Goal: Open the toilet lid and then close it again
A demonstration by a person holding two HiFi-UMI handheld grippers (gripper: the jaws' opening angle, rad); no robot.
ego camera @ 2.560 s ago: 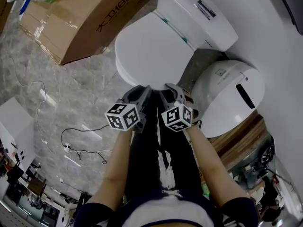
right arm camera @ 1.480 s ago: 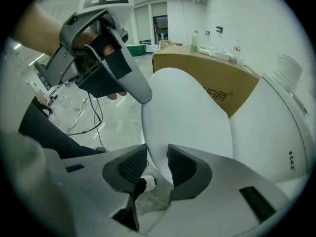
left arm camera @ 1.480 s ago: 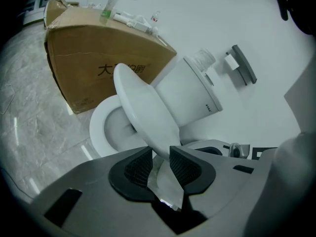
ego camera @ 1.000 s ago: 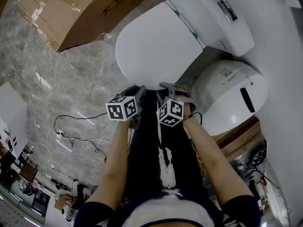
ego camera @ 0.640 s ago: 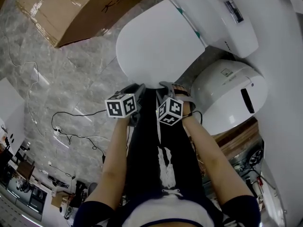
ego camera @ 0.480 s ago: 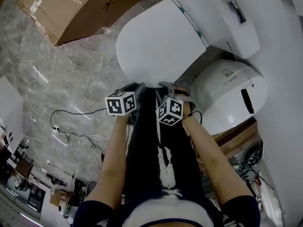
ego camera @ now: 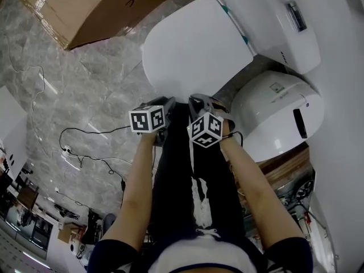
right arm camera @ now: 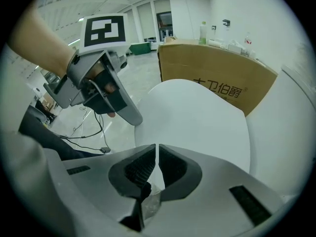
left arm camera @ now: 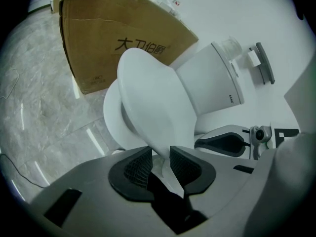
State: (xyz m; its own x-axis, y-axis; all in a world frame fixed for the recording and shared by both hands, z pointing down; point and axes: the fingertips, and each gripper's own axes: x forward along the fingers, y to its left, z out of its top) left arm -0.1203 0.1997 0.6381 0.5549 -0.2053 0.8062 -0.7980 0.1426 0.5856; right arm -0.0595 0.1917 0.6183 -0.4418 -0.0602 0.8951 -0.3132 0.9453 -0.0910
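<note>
The white toilet lid [ego camera: 193, 50] lies down over the bowl, in front of the tank [ego camera: 273, 21]. Both grippers are at its front edge. My left gripper [ego camera: 169, 102] has the lid's [left arm camera: 153, 107] front rim between its pads, and the left gripper [left arm camera: 161, 157] is shut on it. My right gripper [ego camera: 196, 100] is just to the right of it. Its jaws are closing, and the right gripper [right arm camera: 156, 154] shows only a thin slit, with nothing clearly between them. The lid [right arm camera: 197, 117] spreads out beyond the slit.
A large cardboard box [ego camera: 96, 4] lies on the marble floor left of the toilet. A second white rounded unit [ego camera: 278, 115] stands to the right. A black cable [ego camera: 85, 147] runs across the floor at the left. The person's dark trouser legs [ego camera: 187, 175] are directly below the grippers.
The left gripper has sunk a little at the lid's front edge. The right gripper has stayed in place, and its jaws look narrower than before.
</note>
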